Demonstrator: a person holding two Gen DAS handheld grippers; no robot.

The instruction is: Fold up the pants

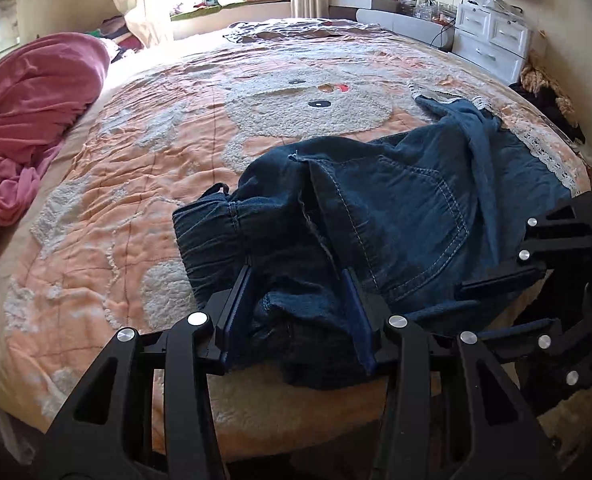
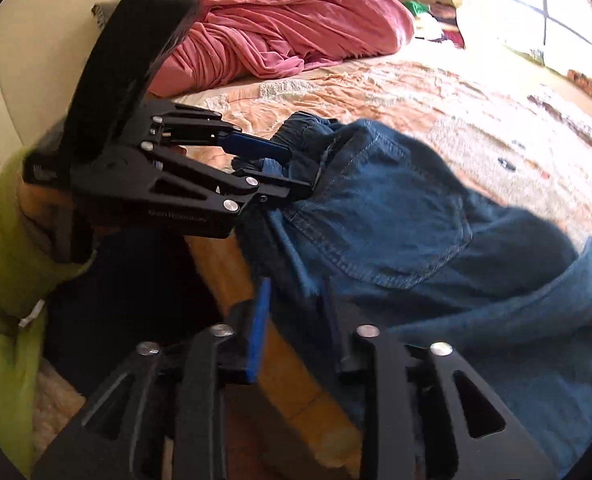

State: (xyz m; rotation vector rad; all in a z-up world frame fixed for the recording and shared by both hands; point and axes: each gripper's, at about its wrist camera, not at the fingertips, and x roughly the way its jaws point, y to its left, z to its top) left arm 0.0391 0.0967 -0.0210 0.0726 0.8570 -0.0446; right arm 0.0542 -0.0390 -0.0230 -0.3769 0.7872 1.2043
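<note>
Dark blue denim pants (image 1: 396,208) with pale topstitching and a patch back pocket, lying bunched at the near edge of a bed under a peach quilted bedspread (image 1: 143,184) bearing a white fleecy cartoon figure; elastic waistband to the left in the left wrist view, legs trailing right toward a lace trim. Left gripper (image 1: 298,304), black, two-fingered, with blue pads: fingers parted, a thick fold of waistband denim lying between them; whether the pads press on the cloth cannot be told from either view. Right gripper (image 2: 296,324), same make: fingers spread, the left pad standing clear over the bed edge, the right finger against the denim, nothing pinched; this view is motion-blurred. Each gripper appears in the other's camera, just beside one another along the near edge of the pants. A person's lime-green sleeve (image 2: 7,240) shows behind the left gripper's handle. Crumpled rose-pink blanket (image 1: 27,120) heaped at the far left of the bed. White drawer unit (image 1: 492,44) along the wall at the far right. Window with pale curtains at the far wall.
</note>
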